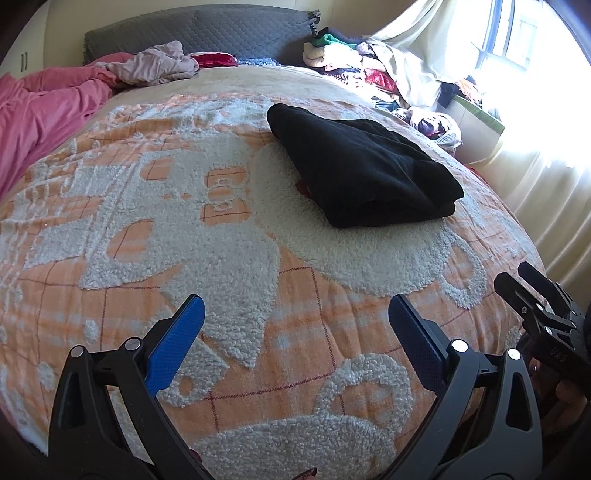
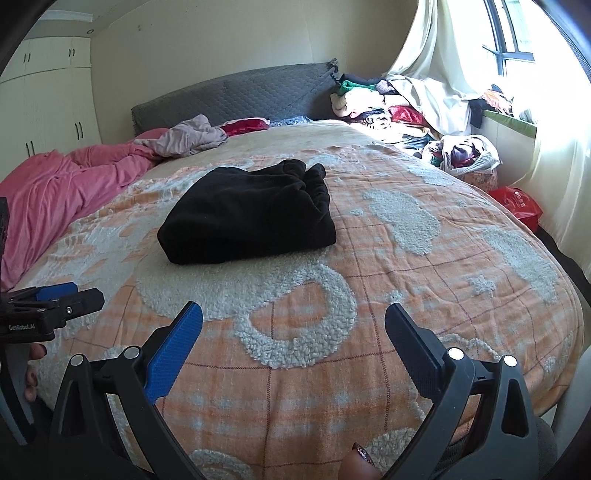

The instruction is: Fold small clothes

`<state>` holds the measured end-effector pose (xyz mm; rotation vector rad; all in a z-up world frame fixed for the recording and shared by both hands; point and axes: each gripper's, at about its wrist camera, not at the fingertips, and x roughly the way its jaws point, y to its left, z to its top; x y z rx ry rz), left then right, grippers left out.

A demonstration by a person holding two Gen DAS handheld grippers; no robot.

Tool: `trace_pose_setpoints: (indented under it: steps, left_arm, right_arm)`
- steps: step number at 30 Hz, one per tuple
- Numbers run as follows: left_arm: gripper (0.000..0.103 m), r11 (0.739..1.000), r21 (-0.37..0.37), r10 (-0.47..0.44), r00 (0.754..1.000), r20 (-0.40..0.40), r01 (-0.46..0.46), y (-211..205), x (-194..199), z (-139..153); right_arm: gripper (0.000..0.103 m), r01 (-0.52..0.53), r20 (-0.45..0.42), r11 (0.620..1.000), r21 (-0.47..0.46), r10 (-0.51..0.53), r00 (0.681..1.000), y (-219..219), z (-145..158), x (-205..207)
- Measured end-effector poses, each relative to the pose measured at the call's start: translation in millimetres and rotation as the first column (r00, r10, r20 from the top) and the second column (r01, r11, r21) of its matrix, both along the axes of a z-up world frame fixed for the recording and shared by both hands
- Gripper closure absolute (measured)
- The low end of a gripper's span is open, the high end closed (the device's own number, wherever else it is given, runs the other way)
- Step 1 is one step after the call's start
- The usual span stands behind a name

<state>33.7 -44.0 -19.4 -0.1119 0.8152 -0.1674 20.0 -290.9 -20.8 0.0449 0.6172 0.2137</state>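
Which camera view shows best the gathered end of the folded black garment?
The right wrist view: the black garment lies near the middle, its gathered end facing the camera. In the left wrist view the black garment shows only smooth folded layers; that end is turned away.

Domestic bedroom. Bed with orange-and-white fleece blanket (image 2: 406, 258); grey quilted headboard (image 2: 236, 92) at 12 o'clock; pink duvet (image 2: 55, 192) at 9 o'clock; built-in wardrobe (image 2: 48, 99) at 10 o'clock; heaped clothes (image 2: 376, 103), cream curtain (image 2: 424, 55) and window (image 2: 513, 33) at 1–2 o'clock.
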Motion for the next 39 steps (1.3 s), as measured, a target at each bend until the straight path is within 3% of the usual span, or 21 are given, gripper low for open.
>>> trace_pose_setpoints:
  steps: [39]
  left_arm:
    - [0.010, 0.999, 0.031, 0.031, 0.999, -0.016, -0.030, 1.1, 1.8, -0.1]
  right_arm:
    - [0.005, -0.013, -0.025, 1.000, -0.007, 0.013, 1.000, 4.7, -6.7, 10.7]
